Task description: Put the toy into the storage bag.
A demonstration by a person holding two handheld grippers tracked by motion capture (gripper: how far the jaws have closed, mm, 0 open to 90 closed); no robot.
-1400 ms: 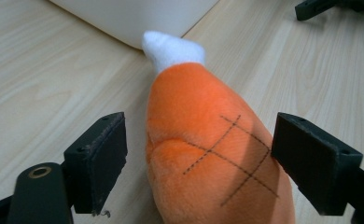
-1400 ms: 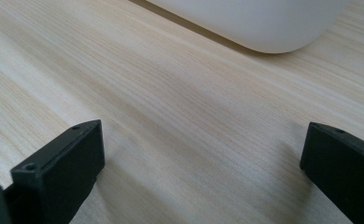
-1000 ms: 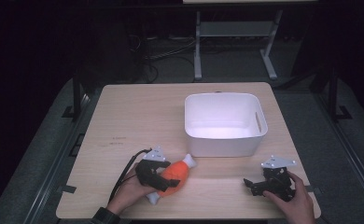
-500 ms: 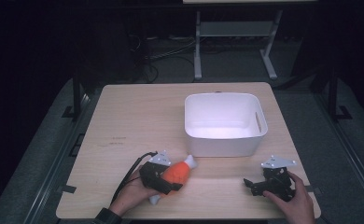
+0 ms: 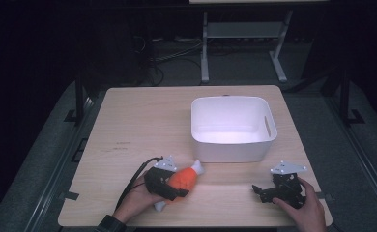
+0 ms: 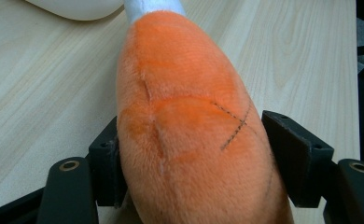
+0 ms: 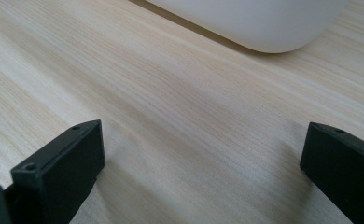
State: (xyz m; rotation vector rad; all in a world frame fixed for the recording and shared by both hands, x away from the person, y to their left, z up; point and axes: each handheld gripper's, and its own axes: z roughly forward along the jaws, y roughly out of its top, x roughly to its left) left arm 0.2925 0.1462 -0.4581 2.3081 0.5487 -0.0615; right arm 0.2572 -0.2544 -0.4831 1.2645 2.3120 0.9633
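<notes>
An orange plush toy (image 5: 184, 178) with a white end lies on the wooden table (image 5: 143, 121), near its front edge and left of centre. My left gripper (image 5: 179, 183) holds it across the body. In the left gripper view the toy (image 6: 189, 130) bulges between the two black pads (image 6: 106, 156), which touch it on both sides. These jaws have just been closing on the toy. My right gripper (image 5: 259, 192) rests at the front right of the table and points left. In the right gripper view it (image 7: 203, 149) stands open over bare wood.
A white plastic bin (image 5: 232, 99) with handle slots stands right of centre. Its front wall is just beyond the toy's white end and beyond the right gripper (image 7: 264, 28). The left gripper's cable (image 5: 136, 176) trails over the front left of the table.
The left jaws have drawn in around the orange toy. Neither hand has shifted, and the toy lies where it was.
</notes>
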